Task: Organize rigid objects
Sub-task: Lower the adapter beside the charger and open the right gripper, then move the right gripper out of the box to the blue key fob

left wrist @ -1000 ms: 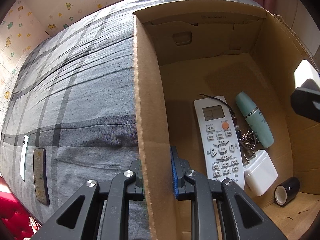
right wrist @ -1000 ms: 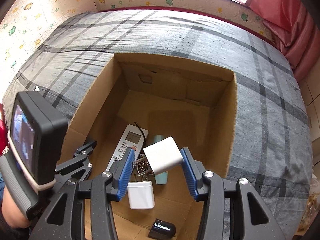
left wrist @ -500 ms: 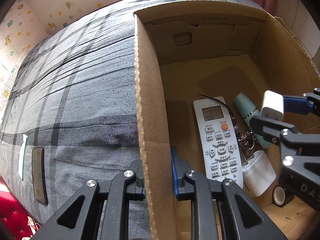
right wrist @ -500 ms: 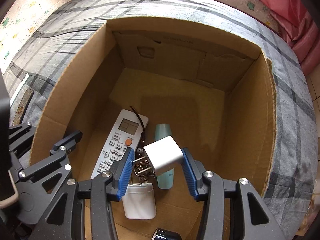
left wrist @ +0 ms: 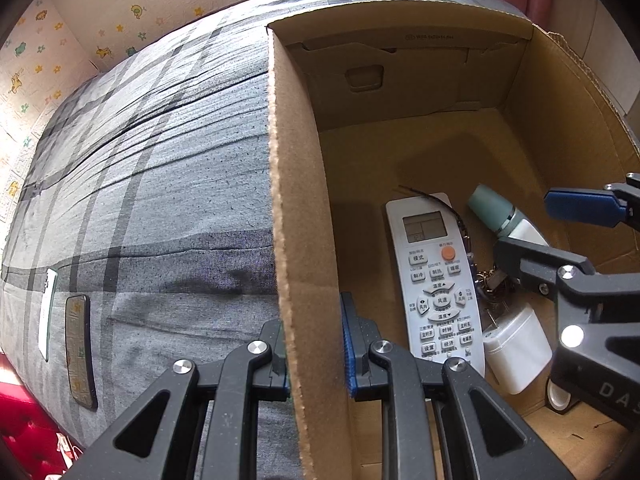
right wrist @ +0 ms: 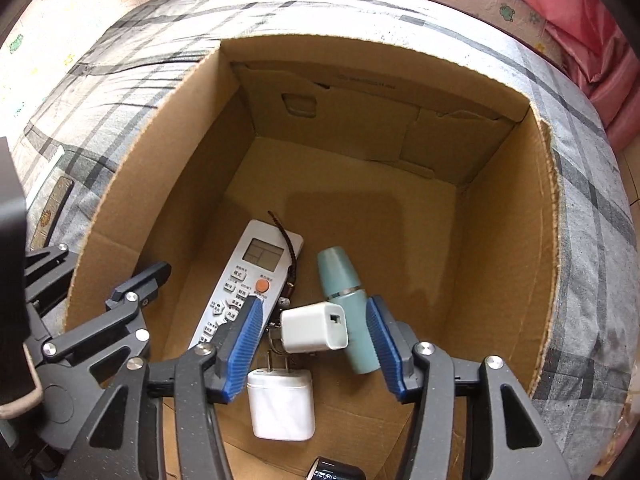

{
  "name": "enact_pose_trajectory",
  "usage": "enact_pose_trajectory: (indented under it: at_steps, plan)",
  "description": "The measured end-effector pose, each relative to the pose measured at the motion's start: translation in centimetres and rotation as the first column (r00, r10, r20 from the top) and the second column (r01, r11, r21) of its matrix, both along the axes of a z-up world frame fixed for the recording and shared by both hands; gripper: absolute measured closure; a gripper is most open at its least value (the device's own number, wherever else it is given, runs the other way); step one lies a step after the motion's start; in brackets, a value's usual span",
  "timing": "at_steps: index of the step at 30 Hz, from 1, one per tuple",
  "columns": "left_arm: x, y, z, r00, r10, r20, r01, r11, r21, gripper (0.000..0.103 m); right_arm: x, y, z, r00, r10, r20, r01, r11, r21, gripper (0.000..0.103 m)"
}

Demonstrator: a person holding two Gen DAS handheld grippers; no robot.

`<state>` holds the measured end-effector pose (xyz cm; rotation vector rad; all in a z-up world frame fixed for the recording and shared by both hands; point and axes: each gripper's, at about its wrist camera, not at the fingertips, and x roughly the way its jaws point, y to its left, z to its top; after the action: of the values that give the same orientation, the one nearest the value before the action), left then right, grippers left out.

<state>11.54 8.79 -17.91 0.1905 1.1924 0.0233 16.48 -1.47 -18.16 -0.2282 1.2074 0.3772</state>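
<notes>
A cardboard box (right wrist: pixel 544 216) stands on the bed. My left gripper (left wrist: pixel 314 354) is shut on the box's left wall (left wrist: pixel 296 208). My right gripper (right wrist: pixel 316 340) is open inside the box. A small white charger cube (right wrist: pixel 314 328) lies loose between its fingers, resting on the keys and the teal tube (right wrist: pixel 348 300). On the box floor lie a white remote (right wrist: pixel 248 280), a larger white charger (right wrist: pixel 280 408) and a black tape roll (right wrist: pixel 336 472). In the left wrist view the remote (left wrist: pixel 434 280), the larger charger (left wrist: pixel 516 350) and my right gripper (left wrist: pixel 532 232) show.
The bed has a grey plaid cover (left wrist: pixel 160 184). A phone (left wrist: pixel 80 352) and a white flat object (left wrist: pixel 48 312) lie on it left of the box. Patterned wall (left wrist: pixel 80 40) behind; red curtain (right wrist: pixel 592 48) at the far right.
My right gripper went down into the box with the small charger cube, opened, and the cube dropped free onto the items. The left gripper kept hold of the box wall.
</notes>
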Motion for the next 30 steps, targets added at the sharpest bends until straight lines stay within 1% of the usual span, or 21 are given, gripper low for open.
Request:
enact_pose_trajectory:
  at_steps: [6, 7, 9, 11, 15, 17, 18, 19, 23, 25, 30]
  plan:
    - [0.0, 0.0, 0.0, 1.0, 0.001, -0.001, -0.001, 1.0, -0.002, 0.082, -0.6, -0.6, 1.8, 0.999, -0.006, 0.043, 0.005, 0.999, 0.039, 0.037]
    - [0.0, 0.0, 0.0, 1.0, 0.001, -0.001, -0.001, 1.0, -0.001, 0.082, -0.7, -0.6, 2.2, 0.999, -0.008, 0.052, 0.006, 0.999, 0.04, 0.033]
    - [0.0, 0.0, 0.0, 1.0, 0.002, 0.0, -0.002, 1.0, 0.0, 0.082, -1.0, -0.8, 2.9, 0.997, -0.012, 0.076, 0.01, 0.999, 0.036, 0.029]
    - [0.0, 0.0, 0.0, 1.0, 0.004, 0.0, -0.004, 1.0, -0.004, 0.082, -1.3, -1.2, 3.7, 0.996, -0.018, 0.088, 0.014, 0.999, 0.047, 0.028]
    - [0.0, 0.0, 0.0, 1.0, 0.004, -0.001, -0.004, 1.0, 0.0, 0.082, -1.4, -2.2, 5.1, 0.994, -0.037, 0.105, 0.03, 0.997, 0.072, 0.021]
    - [0.0, 0.0, 0.0, 1.0, 0.005, -0.001, -0.005, 1.0, 0.001, 0.082, -1.5, -2.7, 5.9, 0.991, -0.044, 0.128, 0.036, 0.997, 0.067, 0.018]
    - [0.0, 0.0, 0.0, 1.0, 0.005, -0.001, -0.005, 1.0, 0.001, 0.082, -1.6, -3.0, 6.3, 0.989, -0.048, 0.137, 0.039, 0.997, 0.067, 0.015]
    - [0.0, 0.0, 0.0, 1.0, 0.004, -0.001, -0.004, 1.0, 0.001, 0.082, -1.6, -3.3, 6.6, 0.988, -0.051, 0.143, 0.041, 0.997, 0.07, 0.013]
    - [0.0, -0.1, 0.0, 1.0, 0.004, -0.001, -0.004, 1.0, 0.003, 0.082, -1.7, -4.8, 8.1, 0.984, -0.067, 0.164, 0.055, 0.995, 0.078, 0.008]
    - [0.0, -0.1, 0.1, 1.0, 0.004, 0.0, -0.004, 1.0, 0.0, 0.082, -1.7, -5.5, 8.6, 0.983, -0.069, 0.169, 0.056, 0.995, 0.077, 0.004]
    - [-0.1, 0.0, 0.1, 1.0, 0.005, 0.001, -0.005, 1.0, 0.002, 0.082, -1.9, -7.7, 9.6, 0.977, -0.089, 0.195, 0.076, 0.994, 0.073, 0.002]
